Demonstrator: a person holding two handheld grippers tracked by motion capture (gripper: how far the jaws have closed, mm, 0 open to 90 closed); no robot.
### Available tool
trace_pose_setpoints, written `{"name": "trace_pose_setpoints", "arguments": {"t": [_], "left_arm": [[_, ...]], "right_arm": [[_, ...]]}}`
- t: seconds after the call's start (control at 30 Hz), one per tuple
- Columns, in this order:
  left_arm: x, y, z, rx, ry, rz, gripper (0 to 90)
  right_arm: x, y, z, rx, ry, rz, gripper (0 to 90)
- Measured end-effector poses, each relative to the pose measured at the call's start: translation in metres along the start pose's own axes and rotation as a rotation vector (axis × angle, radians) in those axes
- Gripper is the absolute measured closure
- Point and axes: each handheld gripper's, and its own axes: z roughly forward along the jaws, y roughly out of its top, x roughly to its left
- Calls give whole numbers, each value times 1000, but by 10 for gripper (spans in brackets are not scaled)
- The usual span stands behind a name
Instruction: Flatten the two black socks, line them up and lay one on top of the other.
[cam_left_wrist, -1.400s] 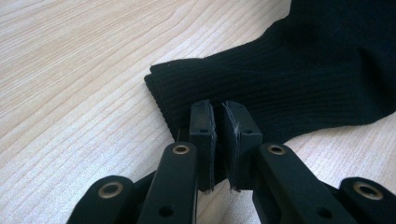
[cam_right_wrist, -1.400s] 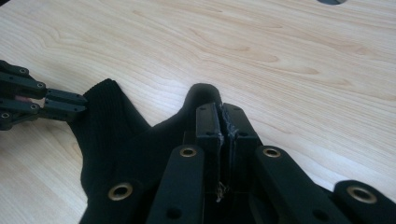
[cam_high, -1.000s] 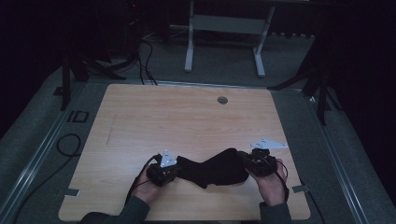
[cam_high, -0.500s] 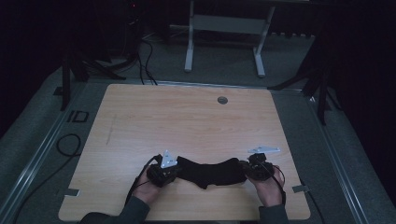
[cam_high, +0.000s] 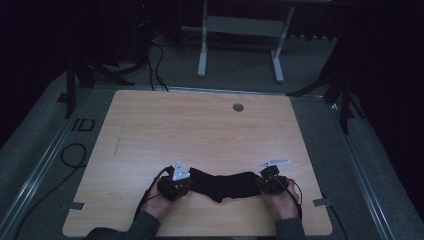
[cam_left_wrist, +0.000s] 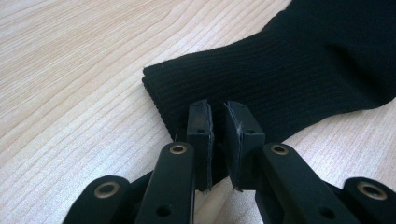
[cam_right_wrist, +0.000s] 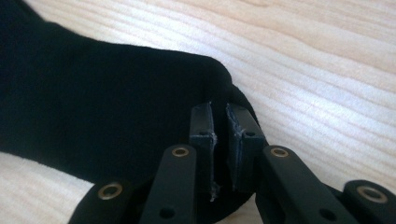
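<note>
With the sock (cam_high: 227, 183) lying flat near the table's (cam_high: 200, 125) front edge, the left gripper (cam_left_wrist: 218, 122) pinching its ribbed cuff and the right gripper (cam_right_wrist: 218, 123) pinching its toe, both should probably pull apart evenly, staying low, to smooth it.

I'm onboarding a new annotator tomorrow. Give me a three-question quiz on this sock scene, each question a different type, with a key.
1. True or false: the black sock lies stretched between the left gripper and the right gripper near the table's front edge.
2. Multiple choice: which part of the sock do the left gripper's jaws pinch? A) ribbed cuff B) middle C) nothing
3. Fill in: the small round fitting sits near the table's ___ edge.

Key: 1 true; 2 A; 3 far.
</note>
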Motion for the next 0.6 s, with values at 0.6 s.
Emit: {"name": "trace_pose_setpoints", "arguments": {"t": [0.6], "left_arm": [[5, 0, 0, -6, 21, -13, 806]], "right_arm": [[-17, 6, 11, -118, 28, 62, 700]]}}
